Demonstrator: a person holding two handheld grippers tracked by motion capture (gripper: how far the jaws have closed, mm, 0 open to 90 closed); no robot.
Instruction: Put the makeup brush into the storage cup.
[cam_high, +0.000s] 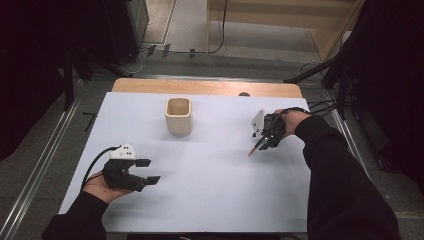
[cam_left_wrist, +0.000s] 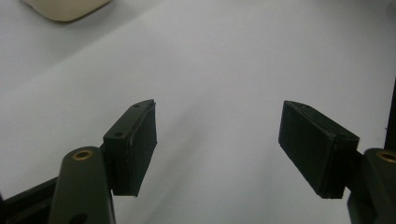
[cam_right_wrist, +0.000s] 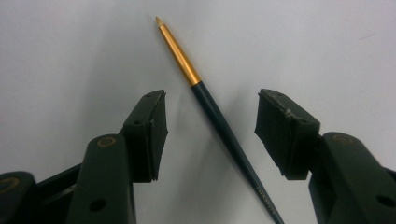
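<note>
Table (cam_high: 210, 200) spreads white under both my grippers. Far centre on it I see a cream cup (cam_high: 178, 115), upright and well apart from both tools. My left gripper (cam_high: 147, 171) hovers at the near left, jaws spread wide with nothing between them. My right gripper (cam_high: 264, 139) is at the right, jaws parted around a paintbrush (cam_right_wrist: 219, 119) lying flat on the table, neither pad touching it.
</note>
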